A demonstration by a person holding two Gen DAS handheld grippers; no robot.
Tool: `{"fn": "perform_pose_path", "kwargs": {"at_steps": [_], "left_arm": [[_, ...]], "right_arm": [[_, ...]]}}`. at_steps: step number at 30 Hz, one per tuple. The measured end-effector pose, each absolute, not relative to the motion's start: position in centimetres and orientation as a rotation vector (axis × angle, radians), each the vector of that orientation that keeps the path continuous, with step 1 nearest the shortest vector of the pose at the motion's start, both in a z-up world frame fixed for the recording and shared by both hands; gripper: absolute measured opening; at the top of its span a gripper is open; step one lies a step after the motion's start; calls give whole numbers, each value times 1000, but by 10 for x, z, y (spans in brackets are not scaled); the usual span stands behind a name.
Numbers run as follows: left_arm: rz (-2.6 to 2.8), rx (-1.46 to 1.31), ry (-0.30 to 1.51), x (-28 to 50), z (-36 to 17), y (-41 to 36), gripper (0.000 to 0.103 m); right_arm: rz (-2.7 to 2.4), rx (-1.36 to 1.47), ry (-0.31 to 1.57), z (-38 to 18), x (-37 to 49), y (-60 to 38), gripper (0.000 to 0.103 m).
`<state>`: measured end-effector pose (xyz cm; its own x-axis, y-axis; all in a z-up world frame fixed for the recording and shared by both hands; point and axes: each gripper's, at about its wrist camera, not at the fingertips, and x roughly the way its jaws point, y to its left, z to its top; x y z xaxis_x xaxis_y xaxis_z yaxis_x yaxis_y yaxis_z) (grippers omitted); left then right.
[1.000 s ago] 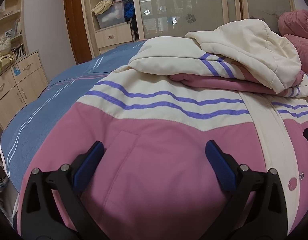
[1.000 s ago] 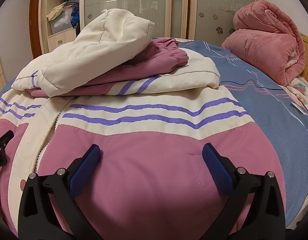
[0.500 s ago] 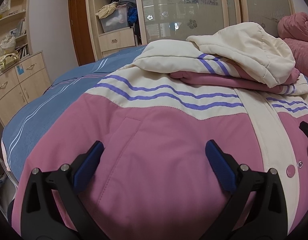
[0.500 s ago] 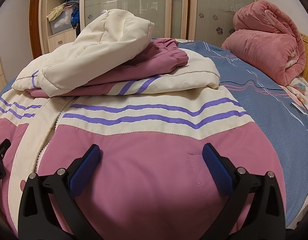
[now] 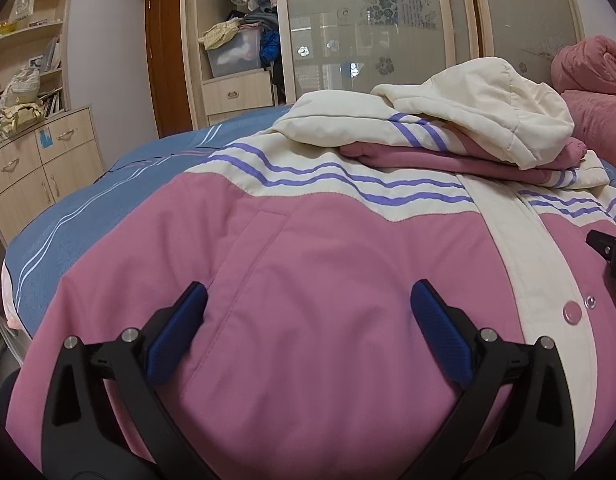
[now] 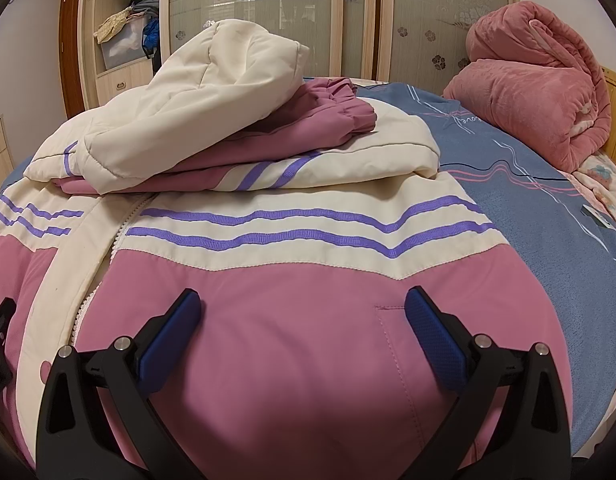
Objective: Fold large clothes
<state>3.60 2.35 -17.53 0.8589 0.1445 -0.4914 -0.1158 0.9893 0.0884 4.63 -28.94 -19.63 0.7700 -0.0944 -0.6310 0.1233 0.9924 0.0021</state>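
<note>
While both of your hand-held grippers are spread wide and grasp nothing, the fold has some way to go. Your left hand-held gripper [image 5: 308,312] hovers over the pink lower left panel of the jacket [image 5: 328,280], and your right hand-held gripper [image 6: 301,316] hovers over the pink lower right panel, near the pocket seam [image 6: 392,332]; whether the blue pads touch the cloth I cannot tell.

The jacket lies front up across the bed [image 5: 107,196], its hem toward the near edge where you stand, its cream placket [image 5: 520,248] running up the middle. Both sleeves [image 6: 299,160] look already crossed over the chest, and the cream hood [image 6: 195,100] is laid down on top of them. So the narrowing seems done. What is left, by my reading, is to take the hem and carry the lower half up over the sleeves and hood, then flatten the bundle.

Toward the far right corner of the bed sits a rolled pink blanket [image 6: 536,80]. Beyond the far edge, the open wardrobe [image 5: 235,40] holds a clear storage bin [image 5: 235,54] with pale cloth inside and more clothes heaped on it.
</note>
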Motion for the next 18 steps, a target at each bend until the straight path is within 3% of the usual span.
{"fn": "perform_pose_path", "kwargs": {"at_steps": [18], "left_arm": [[146,89,504,13,-181,17,101]], "right_arm": [[-119,46,680,-196,46,-289,102]]}}
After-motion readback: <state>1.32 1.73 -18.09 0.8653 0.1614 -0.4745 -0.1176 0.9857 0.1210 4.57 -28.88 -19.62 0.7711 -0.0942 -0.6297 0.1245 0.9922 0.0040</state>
